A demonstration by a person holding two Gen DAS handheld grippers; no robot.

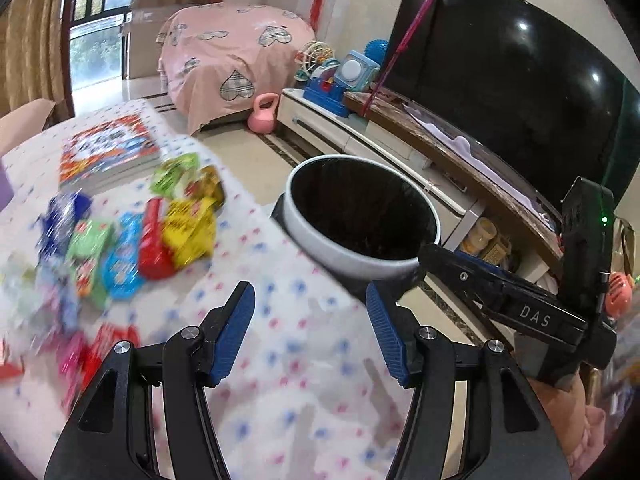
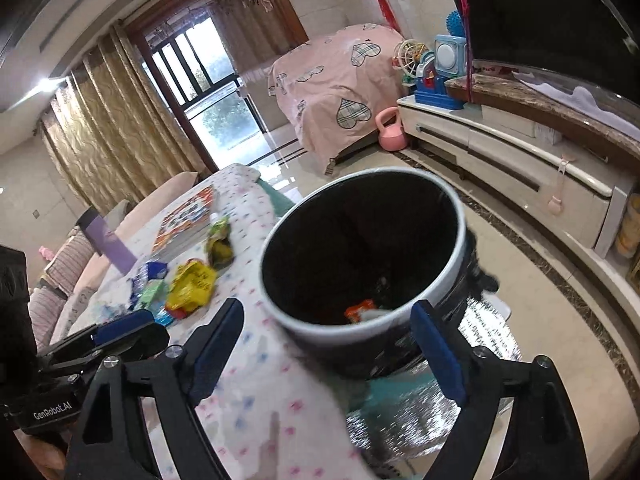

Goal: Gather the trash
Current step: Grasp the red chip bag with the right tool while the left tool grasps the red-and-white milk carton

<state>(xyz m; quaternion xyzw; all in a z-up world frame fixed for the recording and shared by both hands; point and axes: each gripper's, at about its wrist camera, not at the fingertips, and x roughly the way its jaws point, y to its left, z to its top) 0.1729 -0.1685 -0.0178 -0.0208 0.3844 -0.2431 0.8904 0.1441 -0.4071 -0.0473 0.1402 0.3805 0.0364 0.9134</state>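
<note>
Just ahead of the wide-open, empty right gripper [image 2: 326, 348] sits the bin [image 2: 448, 276], so send the half-open, empty left gripper [image 1: 310, 322] left to the wrappers [image 1: 152, 232].

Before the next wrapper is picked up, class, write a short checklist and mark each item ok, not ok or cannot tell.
1. Left gripper empty and open: ok.
2. Right gripper empty and open: ok.
3. Trash bin has room: ok, only an orange wrapper shows at the bottom.
4. Snack wrappers left on the tablecloth: ok, several.
5. Wrappers sharp enough to choose one: not ok, blurred.
</note>
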